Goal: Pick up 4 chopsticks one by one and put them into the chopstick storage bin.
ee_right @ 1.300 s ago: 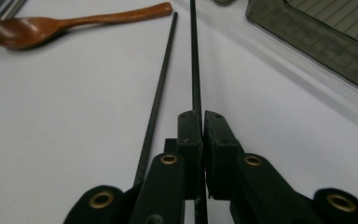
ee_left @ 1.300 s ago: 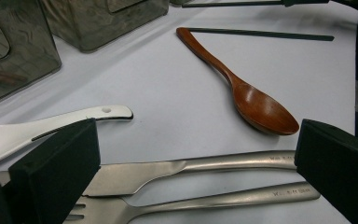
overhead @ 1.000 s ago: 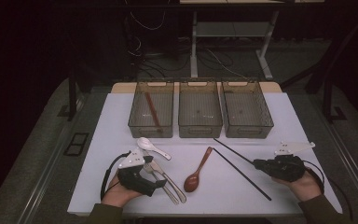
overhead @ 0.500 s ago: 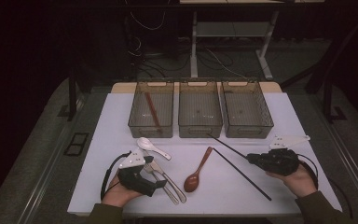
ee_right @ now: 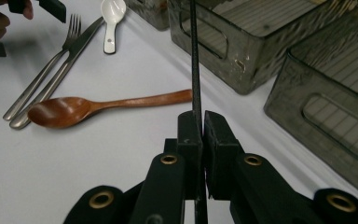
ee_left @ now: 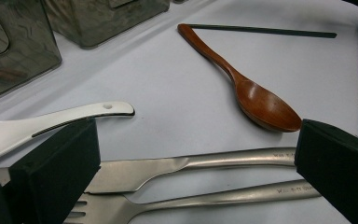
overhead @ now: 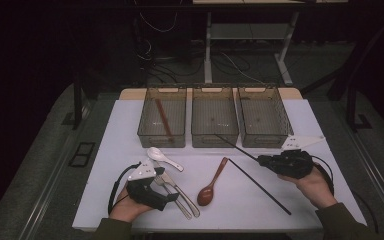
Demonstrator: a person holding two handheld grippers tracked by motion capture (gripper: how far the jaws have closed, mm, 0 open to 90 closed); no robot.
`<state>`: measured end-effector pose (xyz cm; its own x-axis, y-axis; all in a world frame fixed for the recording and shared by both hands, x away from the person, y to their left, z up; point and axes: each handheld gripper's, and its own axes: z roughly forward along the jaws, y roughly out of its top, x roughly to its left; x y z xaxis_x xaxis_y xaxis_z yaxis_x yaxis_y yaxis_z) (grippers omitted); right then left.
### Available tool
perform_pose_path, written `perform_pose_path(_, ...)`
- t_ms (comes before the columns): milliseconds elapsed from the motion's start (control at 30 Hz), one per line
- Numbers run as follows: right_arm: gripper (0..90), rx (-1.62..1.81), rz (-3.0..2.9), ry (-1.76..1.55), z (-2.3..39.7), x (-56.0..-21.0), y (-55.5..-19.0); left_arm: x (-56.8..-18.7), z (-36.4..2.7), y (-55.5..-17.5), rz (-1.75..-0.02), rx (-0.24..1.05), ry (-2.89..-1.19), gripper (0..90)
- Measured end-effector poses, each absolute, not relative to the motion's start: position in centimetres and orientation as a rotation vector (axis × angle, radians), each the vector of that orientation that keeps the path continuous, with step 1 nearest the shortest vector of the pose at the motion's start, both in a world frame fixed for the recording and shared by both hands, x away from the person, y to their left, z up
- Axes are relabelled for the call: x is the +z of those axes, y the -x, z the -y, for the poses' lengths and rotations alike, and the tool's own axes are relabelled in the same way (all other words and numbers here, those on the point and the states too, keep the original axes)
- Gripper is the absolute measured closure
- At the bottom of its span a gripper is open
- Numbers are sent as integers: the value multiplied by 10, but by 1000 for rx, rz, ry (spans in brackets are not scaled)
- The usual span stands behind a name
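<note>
My right gripper [overhead: 263,160] [ee_right: 202,125] is shut on a black chopstick [overhead: 235,147] [ee_right: 194,56] and holds it off the white table, its far tip by the front wall of the middle bin [overhead: 215,136]. A second black chopstick [overhead: 260,186] [ee_left: 261,31] lies flat on the table. A brown wooden spoon [overhead: 211,184] [ee_left: 256,98] [ee_right: 98,106] rests at the centre. My left gripper [overhead: 167,193] [ee_left: 193,154] stands open low over the handles of a steel knife [ee_left: 186,163] and fork [ee_left: 205,198], not pressing them. A white spoon [overhead: 161,157] [ee_left: 42,123] lies beside them.
Three clear bins stand in a row at the back of the white table [overhead: 120,150]: the left bin [overhead: 150,135] holds a brown stick [overhead: 164,120], the right bin [overhead: 280,136] sits near my right hand. Dark floor and table legs lie beyond.
My right gripper has lifted the black chopstick and carried it left and upward, toward the middle bin. The left gripper has stayed over the knife and fork.
</note>
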<state>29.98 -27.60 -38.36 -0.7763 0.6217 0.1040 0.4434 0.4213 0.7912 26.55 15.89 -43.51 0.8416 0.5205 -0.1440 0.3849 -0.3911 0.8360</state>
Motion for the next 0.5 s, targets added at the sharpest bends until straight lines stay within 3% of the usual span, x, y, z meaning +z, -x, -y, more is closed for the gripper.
perform_pose_path(500, 855, 1280, -2464, -952, 246, -374, -322, -435, -159, -266, -658, 174, -2026, 0)
